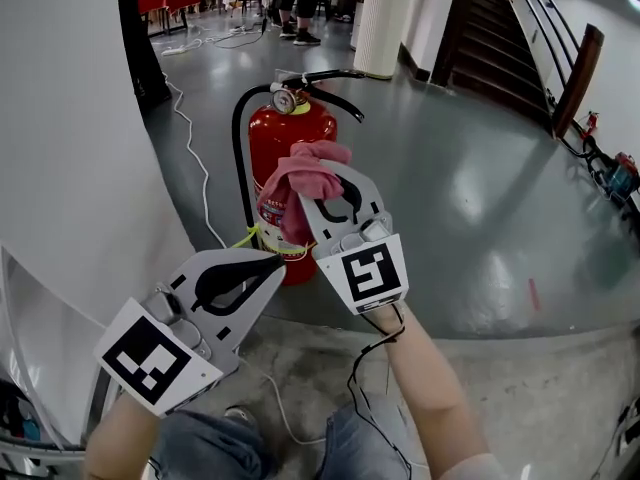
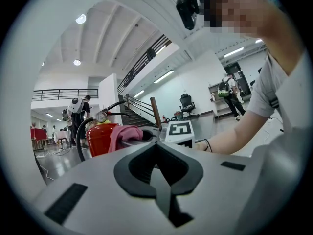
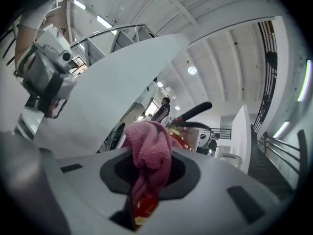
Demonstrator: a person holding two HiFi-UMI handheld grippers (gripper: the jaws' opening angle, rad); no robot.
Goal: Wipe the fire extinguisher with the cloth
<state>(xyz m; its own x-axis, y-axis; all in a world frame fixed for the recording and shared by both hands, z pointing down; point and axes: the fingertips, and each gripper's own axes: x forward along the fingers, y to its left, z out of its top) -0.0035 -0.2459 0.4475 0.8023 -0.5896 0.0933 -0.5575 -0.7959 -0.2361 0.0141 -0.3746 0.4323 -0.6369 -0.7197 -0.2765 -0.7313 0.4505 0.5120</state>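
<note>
Here, fire extinguisher (image 1: 279,134) upright, axis vertical.

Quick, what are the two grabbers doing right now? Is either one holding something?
Left gripper: closed, holding nothing.
Right gripper: closed on the pink cloth.

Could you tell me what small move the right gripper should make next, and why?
Probably slide the right gripper down the cylinder. It is shut on the pink cloth, which appears to lie against the upper front of the fire extinguisher, with unwiped red body below it. The left gripper is shut and empty.
</note>
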